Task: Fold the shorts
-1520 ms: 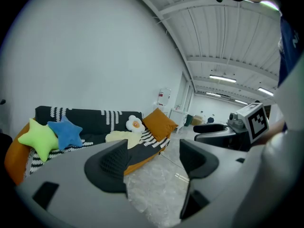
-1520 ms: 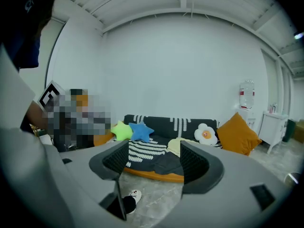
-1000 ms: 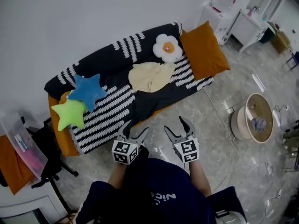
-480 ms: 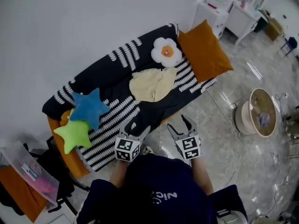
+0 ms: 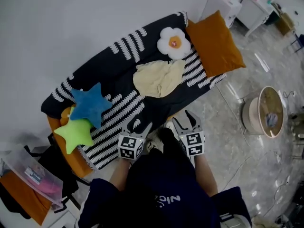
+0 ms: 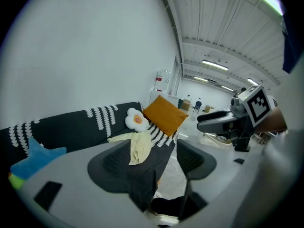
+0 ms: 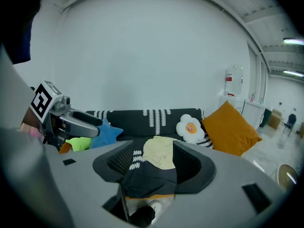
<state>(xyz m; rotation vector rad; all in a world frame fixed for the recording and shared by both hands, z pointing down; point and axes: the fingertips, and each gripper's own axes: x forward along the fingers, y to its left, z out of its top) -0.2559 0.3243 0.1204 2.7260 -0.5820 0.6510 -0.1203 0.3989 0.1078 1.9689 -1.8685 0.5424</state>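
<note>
Here, pale yellow shorts (image 5: 159, 78) lie crumpled, seemingly bunched double, on the sofa (image 5: 116, 63) seat, toward the end by the orange cushion (image 5: 216, 44). The left gripper (image 5: 137, 126) and right gripper (image 5: 186, 120) hang near its front edge, their empty jaws closing.

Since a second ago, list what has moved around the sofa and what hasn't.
Both the left tool and right tool advanced toward the front edge of the sofa, jaws closing a little with nothing between them; nothing was taken or released. The yellow shorts lie crumpled where they were, and the cushions are unmoved.
</note>
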